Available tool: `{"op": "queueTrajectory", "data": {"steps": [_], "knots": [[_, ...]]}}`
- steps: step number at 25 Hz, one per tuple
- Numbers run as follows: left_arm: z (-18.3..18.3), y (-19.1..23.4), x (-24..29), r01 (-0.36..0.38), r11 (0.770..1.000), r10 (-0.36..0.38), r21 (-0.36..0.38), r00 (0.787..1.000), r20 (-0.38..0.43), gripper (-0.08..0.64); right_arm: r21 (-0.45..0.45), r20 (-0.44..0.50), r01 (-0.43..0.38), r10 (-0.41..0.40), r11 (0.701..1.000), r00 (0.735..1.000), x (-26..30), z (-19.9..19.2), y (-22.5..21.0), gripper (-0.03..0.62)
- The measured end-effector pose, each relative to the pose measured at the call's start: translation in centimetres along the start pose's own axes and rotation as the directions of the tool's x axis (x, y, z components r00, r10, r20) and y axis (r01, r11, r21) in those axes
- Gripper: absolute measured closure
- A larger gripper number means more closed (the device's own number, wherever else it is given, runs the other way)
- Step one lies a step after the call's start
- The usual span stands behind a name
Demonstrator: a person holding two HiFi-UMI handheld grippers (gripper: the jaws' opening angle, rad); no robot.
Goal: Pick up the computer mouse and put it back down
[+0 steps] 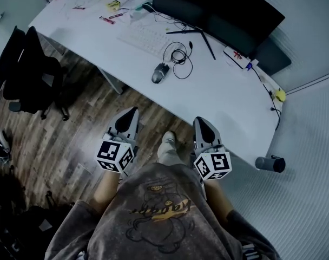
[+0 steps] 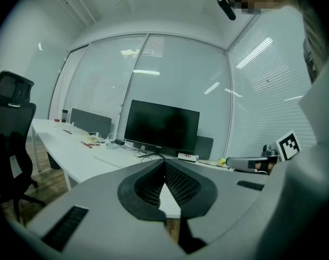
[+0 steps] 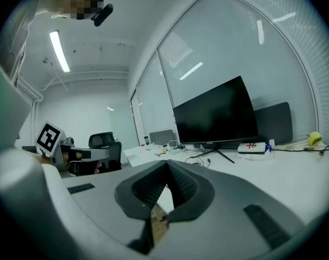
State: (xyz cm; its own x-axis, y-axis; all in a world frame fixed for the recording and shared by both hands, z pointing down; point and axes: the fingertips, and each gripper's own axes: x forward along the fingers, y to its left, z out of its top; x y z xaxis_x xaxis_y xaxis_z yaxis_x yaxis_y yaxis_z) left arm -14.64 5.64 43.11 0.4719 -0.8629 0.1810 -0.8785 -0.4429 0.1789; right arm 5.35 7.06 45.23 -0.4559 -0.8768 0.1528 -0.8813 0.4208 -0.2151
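Note:
A dark grey computer mouse (image 1: 160, 72) lies on the white desk (image 1: 218, 102), its cable coiled just behind it. My left gripper (image 1: 133, 111) and right gripper (image 1: 199, 120) hover side by side over the wooden floor, short of the desk's near edge, both pointing at the desk. The mouse sits ahead of them, apart from both. In the left gripper view the jaws of the left gripper (image 2: 164, 164) meet at the tip with nothing between them. The right gripper (image 3: 167, 164) looks the same in its own view: shut and empty.
A white keyboard (image 1: 144, 38) and a black monitor (image 1: 218, 10) stand behind the mouse. A black office chair (image 1: 29, 72) is at the left, a dark cylinder (image 1: 270, 163) on the floor at the right. The person's shoe (image 1: 168, 145) shows between the grippers.

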Motion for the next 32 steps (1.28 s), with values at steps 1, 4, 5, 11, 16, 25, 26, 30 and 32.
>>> {"op": "queueTrajectory", "data": {"steps": [1, 4, 5, 11, 16, 25, 26, 30, 32], "knots": [[0.4, 0.1, 1.3, -0.001, 1.000, 0.001, 0.000, 1.000, -0.001, 0.551, -0.001, 0.001, -0.007, 0.007, 1.000, 1.000, 1.0, 0.5, -0.8, 0.586], [1.4, -0.1, 4.9, 0.003, 1.000, -0.003, 0.010, 1.000, -0.005, 0.551, -0.003, -0.003, -0.019, 0.019, 1.000, 1.000, 3.4, 1.8, -3.2, 0.586], [1.7, -0.1, 5.9, 0.002, 1.000, -0.002, 0.010, 1.000, -0.004, 0.551, -0.002, -0.006, -0.020, 0.020, 1.000, 1.000, 4.0, 2.1, -4.0, 0.586], [3.6, 0.3, 10.9, -0.035, 0.999, 0.035, 0.001, 0.999, 0.011, 0.551, 0.005, -0.012, -0.042, 0.042, 0.999, 0.999, 7.2, 3.7, -8.3, 0.586], [4.6, 0.6, 12.9, -0.063, 0.998, 0.063, -0.006, 0.998, 0.023, 0.551, 0.010, -0.015, -0.059, 0.059, 0.998, 0.998, 9.0, 4.6, -10.3, 0.586], [6.1, 1.5, 14.3, -0.048, 0.998, 0.049, -0.028, 0.998, 0.033, 0.551, 0.009, -0.021, -0.060, 0.060, 0.998, 0.998, 10.9, 5.1, -10.2, 0.586], [6.4, 1.6, 14.4, -0.041, 0.999, 0.042, -0.029, 0.998, 0.036, 0.551, 0.011, -0.018, -0.053, 0.053, 0.999, 0.998, 11.0, 5.1, -10.2, 0.586], [7.2, 2.2, 14.6, -0.012, 1.000, 0.012, -0.001, 0.999, 0.036, 0.551, 0.027, -0.006, -0.015, 0.015, 1.000, 1.000, 11.1, 5.1, -9.8, 0.586], [7.1, 2.6, 14.6, 0.002, 1.000, -0.002, -0.002, 0.999, 0.034, 0.551, 0.026, -0.002, -0.002, 0.002, 1.000, 1.000, 11.3, 5.0, -9.5, 0.586]]}}
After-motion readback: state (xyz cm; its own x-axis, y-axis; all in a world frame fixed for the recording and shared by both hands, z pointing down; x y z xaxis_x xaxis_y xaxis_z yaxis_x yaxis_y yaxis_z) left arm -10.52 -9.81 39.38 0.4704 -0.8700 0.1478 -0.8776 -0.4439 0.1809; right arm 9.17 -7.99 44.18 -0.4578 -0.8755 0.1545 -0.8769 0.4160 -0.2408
